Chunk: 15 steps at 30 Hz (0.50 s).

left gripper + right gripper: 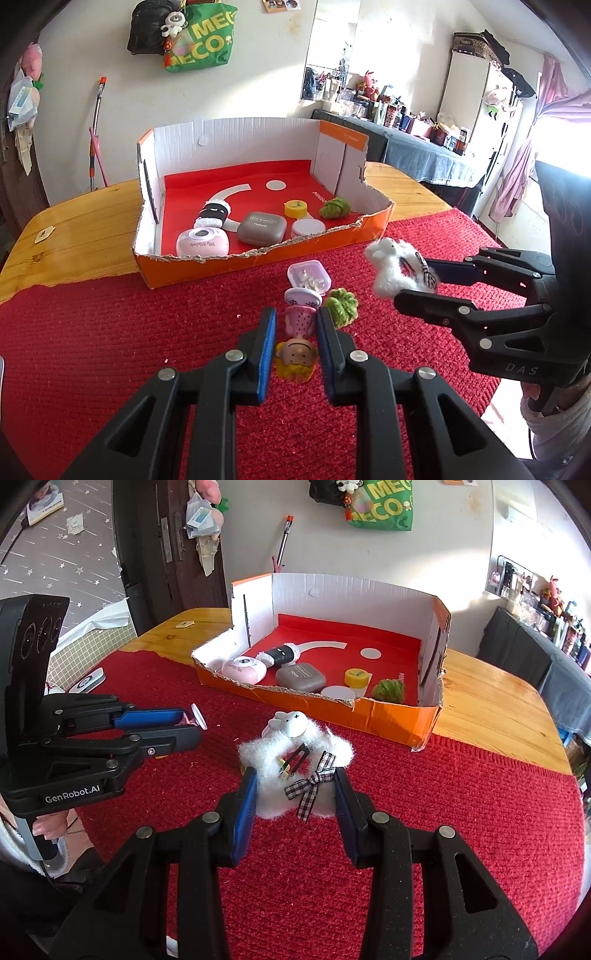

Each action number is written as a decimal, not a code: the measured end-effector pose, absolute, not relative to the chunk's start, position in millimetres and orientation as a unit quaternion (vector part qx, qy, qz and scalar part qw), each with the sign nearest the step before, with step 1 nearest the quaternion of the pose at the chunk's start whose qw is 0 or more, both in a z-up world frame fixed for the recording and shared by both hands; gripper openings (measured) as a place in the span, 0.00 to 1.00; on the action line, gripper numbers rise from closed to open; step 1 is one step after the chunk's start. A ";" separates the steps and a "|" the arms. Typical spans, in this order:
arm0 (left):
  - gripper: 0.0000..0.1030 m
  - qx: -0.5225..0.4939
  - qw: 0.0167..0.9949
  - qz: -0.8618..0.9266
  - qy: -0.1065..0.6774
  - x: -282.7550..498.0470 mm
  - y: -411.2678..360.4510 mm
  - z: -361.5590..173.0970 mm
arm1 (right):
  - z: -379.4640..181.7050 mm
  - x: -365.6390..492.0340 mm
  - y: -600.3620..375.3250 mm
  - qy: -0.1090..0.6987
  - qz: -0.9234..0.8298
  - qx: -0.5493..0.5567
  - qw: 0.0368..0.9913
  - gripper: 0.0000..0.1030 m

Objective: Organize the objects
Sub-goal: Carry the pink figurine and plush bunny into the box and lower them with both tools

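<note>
Doll (295, 332) clamped in left gripper (293, 328), fluffy sheep (295, 771) in right gripper (295, 794), both short of box's torn front edge (295, 242).

Wooden table (92, 221), honey-coloured, fills mid frame in both views. Red knitted cloth (110, 350) covers its near part, lower half of frame. Open orange cardboard box (258, 254) sits centre, across the cloth's far edge. On the cloth below the box: small clear lidded container (308, 278), green knitted ball (341, 306). Small tan tag (44, 234) on bare wood, left. White remote-like item (88, 681) at cloth's left edge.
</note>
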<state>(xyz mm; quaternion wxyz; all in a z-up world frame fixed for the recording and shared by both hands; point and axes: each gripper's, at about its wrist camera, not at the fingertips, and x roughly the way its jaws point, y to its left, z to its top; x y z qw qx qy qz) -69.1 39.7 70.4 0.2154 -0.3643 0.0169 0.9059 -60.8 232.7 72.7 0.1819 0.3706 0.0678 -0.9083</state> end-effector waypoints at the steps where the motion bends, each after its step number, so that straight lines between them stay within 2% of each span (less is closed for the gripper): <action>1: 0.22 -0.364 0.216 0.906 0.015 -68.9 39.4 71.3 | 73.1 -60.4 232.4 0.067 -0.909 0.370 0.182 0.37; 8: 0.22 -0.353 0.226 0.908 0.003 -84.7 41.4 97.1 | 91.8 -70.4 232.2 0.062 -0.913 0.360 0.182 0.37; 15: 0.22 -0.386 0.239 0.890 -0.036 -154.2 46.6 123.7 | 121.4 -121.9 227.2 0.094 -0.914 0.362 0.156 0.37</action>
